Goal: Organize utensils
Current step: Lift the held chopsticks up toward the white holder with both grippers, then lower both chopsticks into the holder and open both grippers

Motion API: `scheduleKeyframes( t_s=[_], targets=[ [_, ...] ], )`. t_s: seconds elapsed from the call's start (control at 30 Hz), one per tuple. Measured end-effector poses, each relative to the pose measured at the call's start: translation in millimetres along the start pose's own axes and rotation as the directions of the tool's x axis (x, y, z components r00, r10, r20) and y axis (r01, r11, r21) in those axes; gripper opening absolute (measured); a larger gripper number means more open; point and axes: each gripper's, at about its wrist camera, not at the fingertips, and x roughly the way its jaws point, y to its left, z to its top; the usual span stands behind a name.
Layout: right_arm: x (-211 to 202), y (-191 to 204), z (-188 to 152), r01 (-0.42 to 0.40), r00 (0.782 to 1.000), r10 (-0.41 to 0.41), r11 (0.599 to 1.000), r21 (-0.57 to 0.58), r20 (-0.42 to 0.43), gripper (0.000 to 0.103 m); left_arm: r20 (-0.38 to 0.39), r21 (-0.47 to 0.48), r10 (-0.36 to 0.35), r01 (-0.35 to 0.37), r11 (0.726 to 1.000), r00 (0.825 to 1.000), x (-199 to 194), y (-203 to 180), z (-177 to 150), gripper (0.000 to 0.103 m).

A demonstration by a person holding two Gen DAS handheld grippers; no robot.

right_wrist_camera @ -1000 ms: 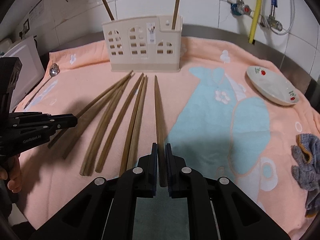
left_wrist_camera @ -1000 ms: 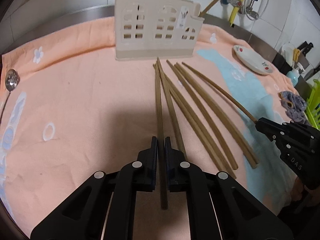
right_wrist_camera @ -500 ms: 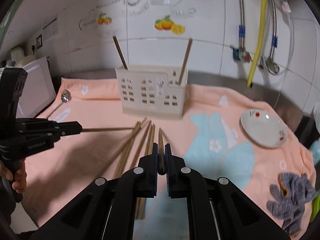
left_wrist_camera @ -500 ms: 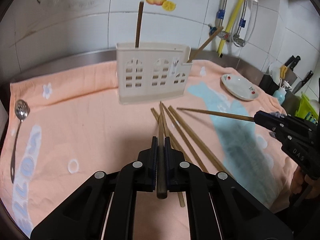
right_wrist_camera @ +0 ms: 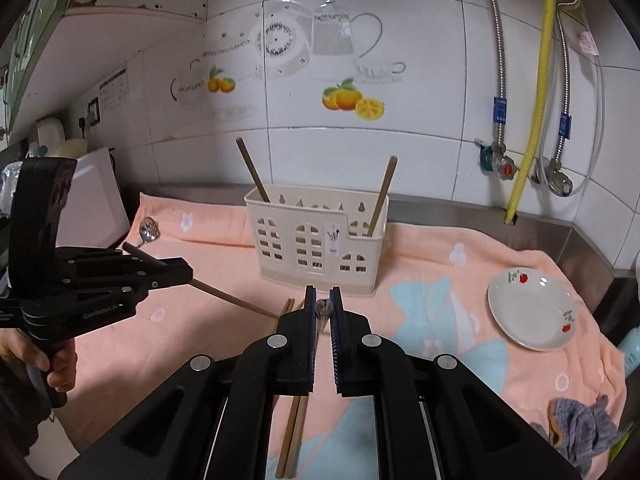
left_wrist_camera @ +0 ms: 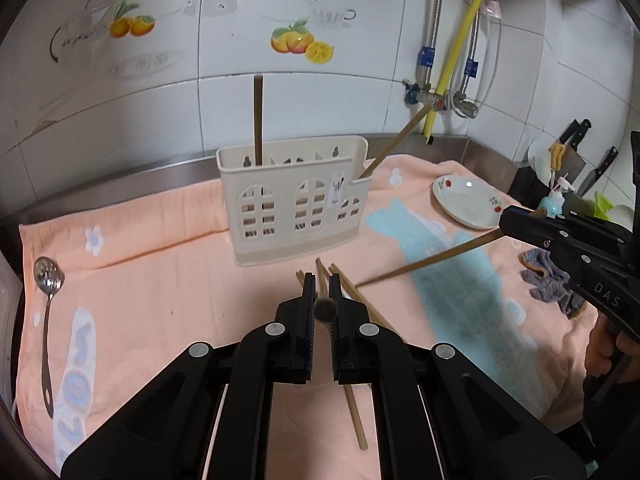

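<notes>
Chopsticks [left_wrist_camera: 352, 292] lie loose on the peach towel [left_wrist_camera: 160, 280], near side of the cream holder [left_wrist_camera: 294, 196], which has two more standing inside. Left gripper [left_wrist_camera: 322, 280] is clamped on one chopstick [right_wrist_camera: 236, 302]; right gripper [right_wrist_camera: 323, 294] likewise pinches another [left_wrist_camera: 432, 260] above the towel.

Cream slotted utensil holder [left_wrist_camera: 296, 208] is standing upright on the peach towel, two brown chopsticks [left_wrist_camera: 258, 120] sticking up inside. Loose chopsticks [right_wrist_camera: 294, 428] are lying before it; two more chopsticks [left_wrist_camera: 436, 258] are being held off the towel.
</notes>
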Motion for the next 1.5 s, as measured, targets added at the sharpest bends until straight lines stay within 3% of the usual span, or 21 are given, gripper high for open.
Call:
scheduleKeyframes(
  t_s=[0.23,0.6,0.87,1.1,1.3,1.5],
  targets=[
    [-2.2,-2.8,16.9,-0.036,0.999,0.036,0.999,0.002,0.008,0.007,0.012,0.014,-0.017,0.017,1.0,1.0,-4.3,-0.5,16.6,0.005],
    [-17.0,-14.4,95.6,-0.1,0.993,0.102,0.994,-0.038,0.052,0.007,0.105,0.072,-0.018,0.011,0.997,0.994,-28.5,-8.2,82.5,0.005],
    [-25.8,-25.6,135.8,-0.061,0.993,0.067,0.997,-0.056,0.098,0.007,0.235,0.083,0.007,-0.027,0.996,0.972,-45.7,-10.9,140.4,0.005],
    [-5.4,-34.8,153.7,-0.029,0.995,0.034,0.998,-0.056,0.09,0.007,0.316,0.038,0.063,-0.079,0.996,0.947,-39.1,1.2,177.3,0.005],
    [21.6,-40.2,155.7,-0.021,0.999,0.024,0.998,-0.063,0.049,0.007,0.319,0.006,0.131,-0.14,0.99,0.939,-11.5,16.9,187.2,0.005],
    [48.4,-41.3,145.8,-0.032,1.0,0.032,0.998,-0.061,-0.002,0.007,0.256,-0.04,0.156,-0.151,0.988,0.954,21.2,37.4,177.1,0.005]
  ],
)
